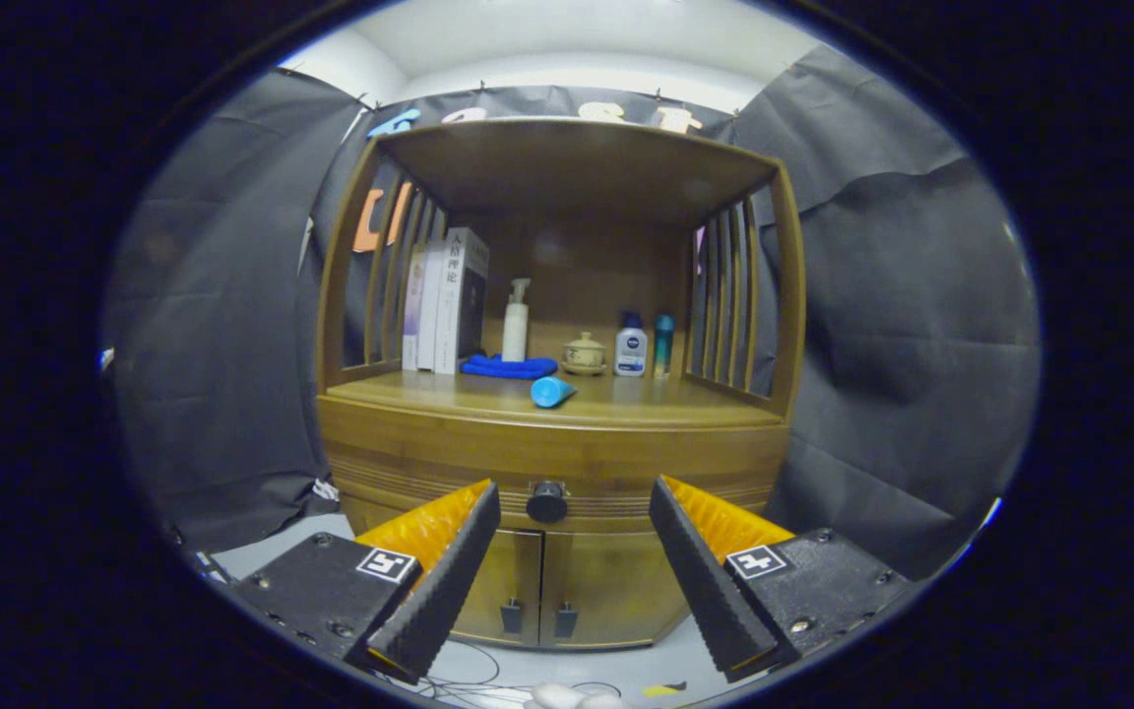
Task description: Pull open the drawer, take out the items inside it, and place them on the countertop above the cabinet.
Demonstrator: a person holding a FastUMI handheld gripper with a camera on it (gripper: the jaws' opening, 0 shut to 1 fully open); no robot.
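A wooden cabinet stands ahead of me, its drawer pushed in flush under the countertop. A round black knob sits at the middle of the drawer front. My gripper is open, with the fingers wide apart and nothing between them. The knob lies beyond the fingertips, a little nearer the left finger than the right finger. On the countertop near its front edge lies a blue tube on its side. The drawer's inside is hidden.
At the back of the countertop stand books, a white pump bottle, a blue cloth, a small lidded pot, a white bottle and a teal bottle. Slatted side rails flank the shelf. Two lower doors sit under the drawer. Cables lie on the floor.
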